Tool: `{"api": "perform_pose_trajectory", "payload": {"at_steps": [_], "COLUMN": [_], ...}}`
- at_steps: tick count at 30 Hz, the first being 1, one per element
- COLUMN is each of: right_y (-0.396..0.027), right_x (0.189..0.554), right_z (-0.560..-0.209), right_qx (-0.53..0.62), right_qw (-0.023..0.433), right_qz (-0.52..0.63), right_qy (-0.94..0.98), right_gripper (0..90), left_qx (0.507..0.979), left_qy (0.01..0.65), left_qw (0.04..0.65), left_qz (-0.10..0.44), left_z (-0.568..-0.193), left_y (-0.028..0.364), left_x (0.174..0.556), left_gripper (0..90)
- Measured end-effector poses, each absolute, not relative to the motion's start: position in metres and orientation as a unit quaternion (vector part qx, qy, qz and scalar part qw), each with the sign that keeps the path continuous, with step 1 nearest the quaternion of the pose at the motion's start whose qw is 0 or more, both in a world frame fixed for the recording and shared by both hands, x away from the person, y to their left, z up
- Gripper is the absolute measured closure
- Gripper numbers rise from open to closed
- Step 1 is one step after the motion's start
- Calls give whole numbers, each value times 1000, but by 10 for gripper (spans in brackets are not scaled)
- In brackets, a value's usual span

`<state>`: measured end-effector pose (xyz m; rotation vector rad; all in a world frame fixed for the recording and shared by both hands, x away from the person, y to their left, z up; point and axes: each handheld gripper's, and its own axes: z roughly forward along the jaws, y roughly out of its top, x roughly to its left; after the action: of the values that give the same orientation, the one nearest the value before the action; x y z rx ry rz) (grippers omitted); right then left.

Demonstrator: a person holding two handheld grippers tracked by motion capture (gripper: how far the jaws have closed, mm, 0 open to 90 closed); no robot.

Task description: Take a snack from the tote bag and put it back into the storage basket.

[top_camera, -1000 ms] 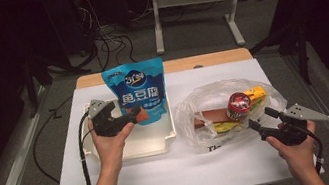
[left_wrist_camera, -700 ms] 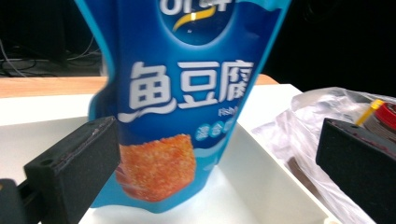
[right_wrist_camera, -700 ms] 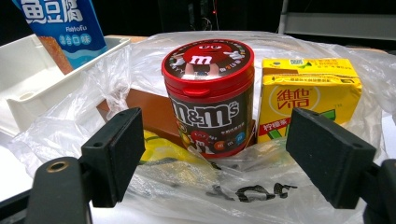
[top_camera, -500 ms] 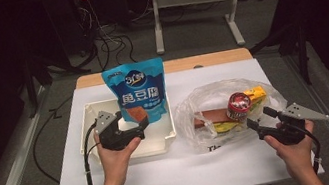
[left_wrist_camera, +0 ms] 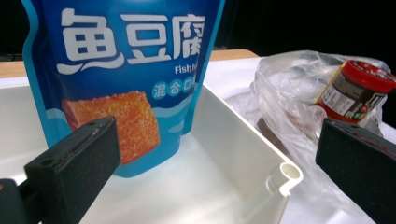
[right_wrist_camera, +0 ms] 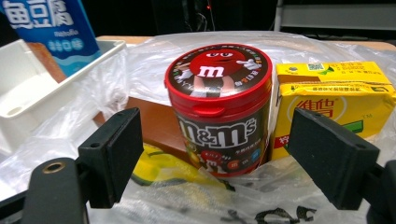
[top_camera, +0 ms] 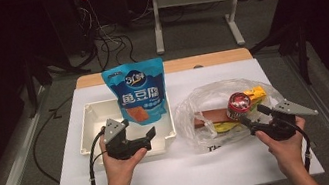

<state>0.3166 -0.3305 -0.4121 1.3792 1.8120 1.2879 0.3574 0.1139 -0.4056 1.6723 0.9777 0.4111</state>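
Looks like unpacking the clear plastic bag (top_camera: 207, 116) into the shallow white plastic tray (top_camera: 89, 130), and it's barely started. The tall blue snack pouch (top_camera: 141, 94) already stands upright in the tray. The red-lidded candy jar (right_wrist_camera: 219, 107), yellow drink carton (right_wrist_camera: 334, 100) and brown flat box (right_wrist_camera: 156, 123) remain in the bag. The right gripper (right_wrist_camera: 215, 154) sits wide open around the jar, gripping nothing; the left gripper (left_wrist_camera: 215, 158) gapes empty over the tray's front corner

Yellow drink carton (right_wrist_camera: 336, 93), flat brown box (right_wrist_camera: 156, 126), white tabletop (top_camera: 181, 173), tangled floor cables (top_camera: 109, 46), grey desk frame (top_camera: 157, 23)
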Motion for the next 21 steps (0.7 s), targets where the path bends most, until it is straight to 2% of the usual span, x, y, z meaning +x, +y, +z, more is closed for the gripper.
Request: {"api": "perform_pose_trajectory", "payload": {"at_steps": [8,21], "right_y": [-317,-303], "right_x": [331,351], "right_z": [-409,-420], "right_qx": [523,550], "right_qw": [251,264], "right_qz": [455,422], "right_qy": [676,671], "right_gripper": [164,162], "left_qx": [713,712], "left_qy": [410,412], "left_qw": [546,547], "left_qz": [162,154], "left_z": [-412,-415], "left_y": [109,106], "left_x": [355,354], "left_gripper": [7,10]}}
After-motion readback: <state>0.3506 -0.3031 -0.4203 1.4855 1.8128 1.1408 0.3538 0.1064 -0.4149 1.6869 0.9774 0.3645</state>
